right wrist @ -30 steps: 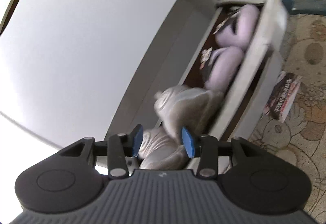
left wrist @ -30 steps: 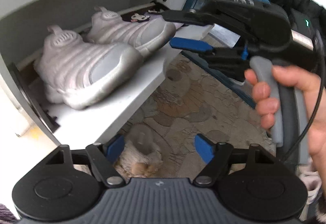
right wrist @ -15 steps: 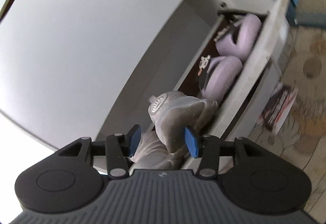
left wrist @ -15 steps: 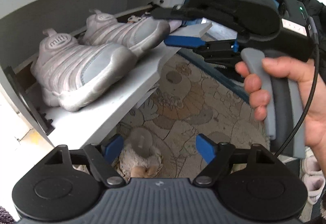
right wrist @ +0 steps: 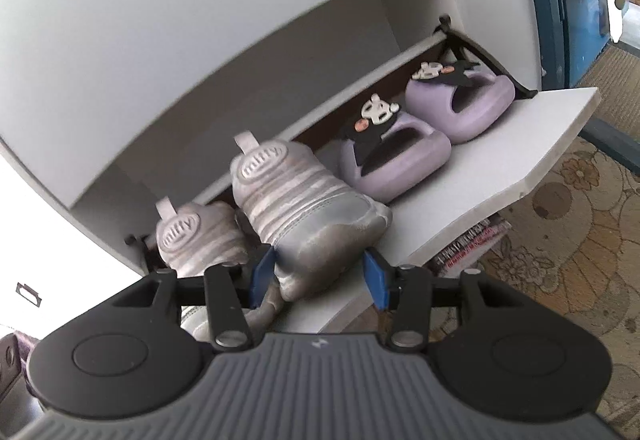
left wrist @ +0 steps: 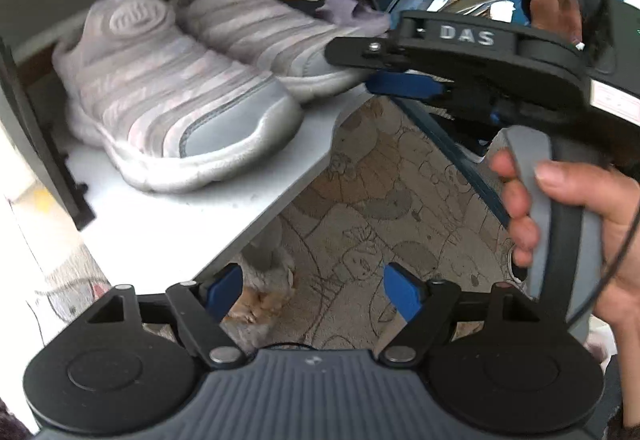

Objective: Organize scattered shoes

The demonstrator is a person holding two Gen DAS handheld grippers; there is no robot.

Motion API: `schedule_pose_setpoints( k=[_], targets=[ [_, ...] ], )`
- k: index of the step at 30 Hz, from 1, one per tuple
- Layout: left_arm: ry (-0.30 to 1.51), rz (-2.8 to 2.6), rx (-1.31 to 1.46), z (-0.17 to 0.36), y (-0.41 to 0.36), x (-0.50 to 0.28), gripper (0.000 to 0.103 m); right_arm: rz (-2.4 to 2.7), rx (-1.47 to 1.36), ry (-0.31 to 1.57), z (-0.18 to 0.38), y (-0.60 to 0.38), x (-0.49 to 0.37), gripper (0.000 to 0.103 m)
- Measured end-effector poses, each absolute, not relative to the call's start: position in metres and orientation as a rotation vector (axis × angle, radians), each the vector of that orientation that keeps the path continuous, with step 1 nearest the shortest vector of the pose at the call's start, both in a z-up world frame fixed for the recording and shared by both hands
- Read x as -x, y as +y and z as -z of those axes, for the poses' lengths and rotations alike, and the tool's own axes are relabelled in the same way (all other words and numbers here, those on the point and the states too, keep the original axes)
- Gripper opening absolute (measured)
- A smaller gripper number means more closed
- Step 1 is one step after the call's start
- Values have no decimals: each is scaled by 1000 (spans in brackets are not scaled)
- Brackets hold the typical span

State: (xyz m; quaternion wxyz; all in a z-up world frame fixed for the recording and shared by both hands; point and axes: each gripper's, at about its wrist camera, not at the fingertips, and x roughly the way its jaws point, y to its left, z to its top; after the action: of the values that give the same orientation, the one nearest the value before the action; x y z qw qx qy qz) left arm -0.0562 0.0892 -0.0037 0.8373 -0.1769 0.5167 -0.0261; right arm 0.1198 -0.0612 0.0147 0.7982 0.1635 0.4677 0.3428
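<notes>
My right claw (right wrist: 318, 276) has just been opening; its blue pads stand either side of the toe of the right grey sneaker (right wrist: 316, 212), and I cannot tell whether they still touch it. That shoe sits on the white fold-down shelf (right wrist: 532, 144) beside the left grey sneaker (right wrist: 200, 236), toes toward me. Farther right on the shelf lie two purple slippers (right wrist: 424, 132). My left claw (left wrist: 314, 288) is spread wide and empty above the patterned floor (left wrist: 380, 200), near the shelf's edge. My right hand (left wrist: 580, 224) grips its tool's handle.
</notes>
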Motion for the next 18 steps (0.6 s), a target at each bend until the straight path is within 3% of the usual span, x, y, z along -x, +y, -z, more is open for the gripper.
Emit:
schedule_pose_setpoints(
  k=[3,18],
  targets=[
    [1070,58,360,9,83,48,78,-741,-282,988,-23,-61,-118,58],
    [1099,-4,437,19,76,14,75,-866,-1,854,-24,-41,-120,56]
  ],
)
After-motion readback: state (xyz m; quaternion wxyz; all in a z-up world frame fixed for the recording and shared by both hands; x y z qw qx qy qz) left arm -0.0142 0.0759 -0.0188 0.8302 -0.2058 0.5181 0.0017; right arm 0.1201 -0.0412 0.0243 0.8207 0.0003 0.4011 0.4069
